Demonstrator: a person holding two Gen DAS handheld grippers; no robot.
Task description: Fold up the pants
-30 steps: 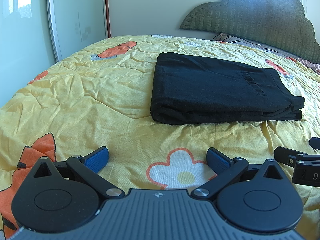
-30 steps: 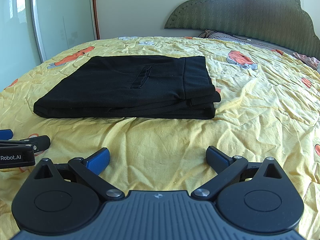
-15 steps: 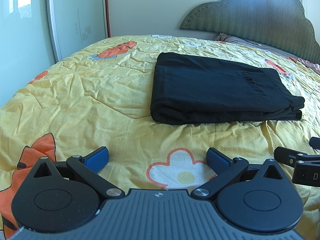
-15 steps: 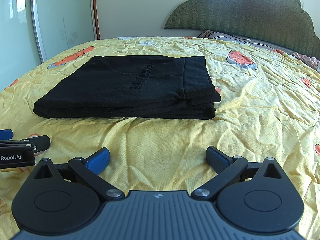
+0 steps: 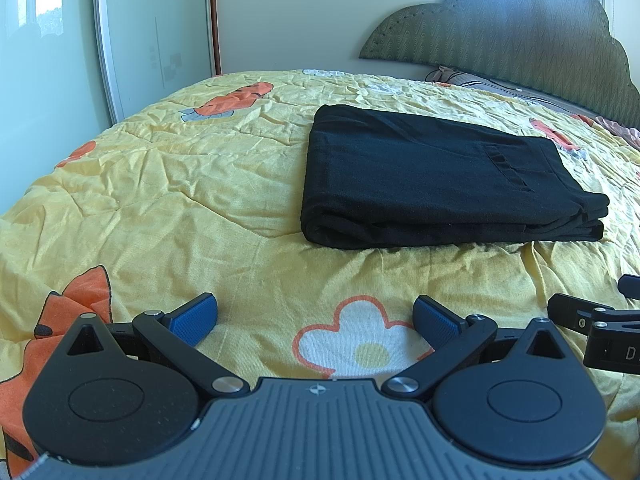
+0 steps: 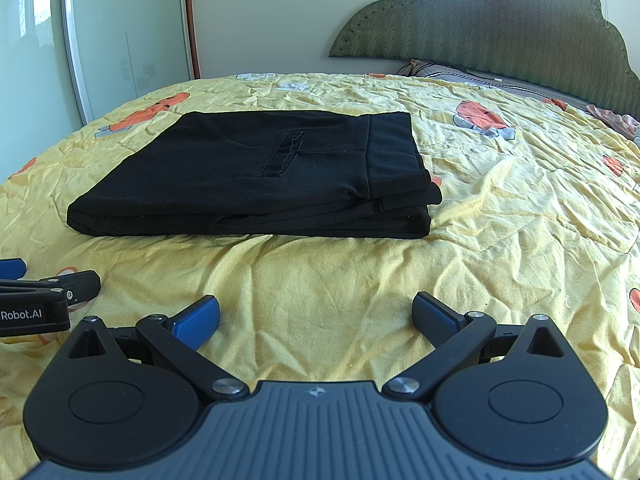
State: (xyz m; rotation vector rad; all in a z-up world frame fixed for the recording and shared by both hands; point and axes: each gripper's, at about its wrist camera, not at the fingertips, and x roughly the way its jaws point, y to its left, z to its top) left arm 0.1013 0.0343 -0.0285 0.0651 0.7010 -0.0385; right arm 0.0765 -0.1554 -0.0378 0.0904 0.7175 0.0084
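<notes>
Pants (image 5: 436, 176) lie folded into a flat black rectangle on the yellow flowered bedspread (image 5: 168, 200), in the same spot and shape as a second ago; nothing in either view has shifted. The left gripper (image 5: 315, 314) sits low over the bedspread near the front edge of the pants, well short of touching them, its blue-padded fingers (image 5: 192, 318) spread wide with nothing between them but a printed white flower (image 5: 360, 340). The right gripper (image 6: 316, 314) is likewise spread apart and empty, just beside the left one, whose side shows at the edge of its view. Behind the pants a green headboard (image 6: 500, 28) stands against the wall, with what may be a pillow at its foot.
</notes>
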